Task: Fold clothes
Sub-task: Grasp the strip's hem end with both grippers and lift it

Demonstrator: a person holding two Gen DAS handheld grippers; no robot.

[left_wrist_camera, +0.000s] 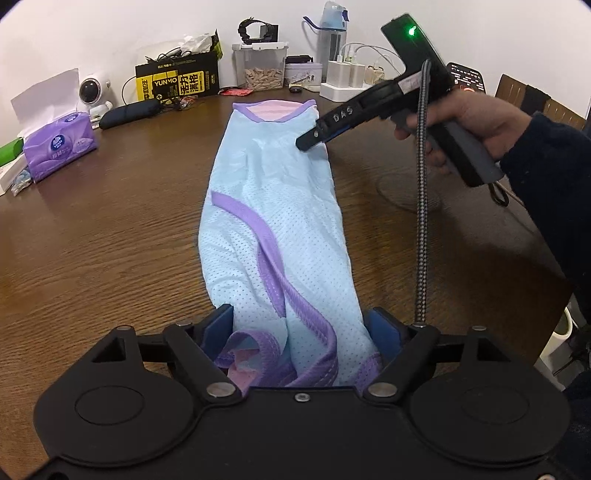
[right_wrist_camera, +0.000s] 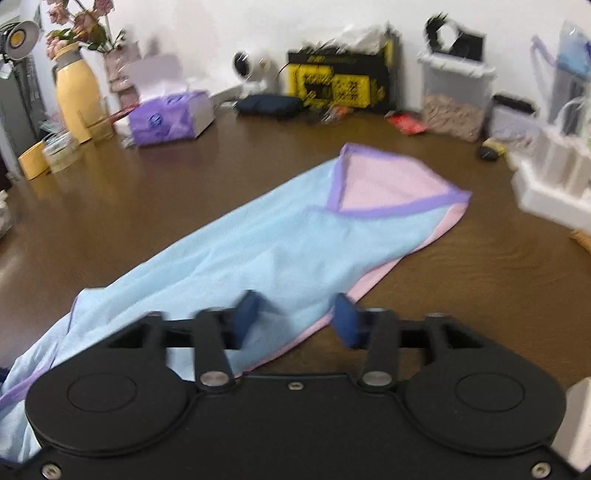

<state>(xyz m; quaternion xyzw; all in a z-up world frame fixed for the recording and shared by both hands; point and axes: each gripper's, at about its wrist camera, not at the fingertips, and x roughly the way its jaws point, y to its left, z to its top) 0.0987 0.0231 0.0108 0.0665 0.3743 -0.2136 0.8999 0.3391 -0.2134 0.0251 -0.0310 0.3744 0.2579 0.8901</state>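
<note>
A dark brown wooden table (left_wrist_camera: 92, 229) fills both views, backed by a white wall. One light blue garment (left_wrist_camera: 273, 229) with purple trim and pink lining lies along the middle of the table, folded into a long narrow strip.

Left of the garment, toward the wall, stand one purple tissue pack (left_wrist_camera: 61, 146), one small white camera (left_wrist_camera: 92, 94) and one dark umbrella (left_wrist_camera: 129, 112). Behind the garment's far end sit one black and yellow box (left_wrist_camera: 177, 79) and one clear container (left_wrist_camera: 260, 66); right of those are one blue water bottle (left_wrist_camera: 332, 33) and two white chargers (left_wrist_camera: 347, 72). The right wrist view, which is blurred, adds one yellow flask (right_wrist_camera: 75, 96) far left of the garment.

The left tool (left_wrist_camera: 303, 325) has its blue pads spread apart, with the near, bunched end of the garment lying between them; whether they press the cloth I cannot tell. The right tool (left_wrist_camera: 308, 142), held in a hand (left_wrist_camera: 469, 122), hovers with its tip at the garment's far right part; its own view shows the pads (right_wrist_camera: 247, 314) apart and holding nothing.
</note>
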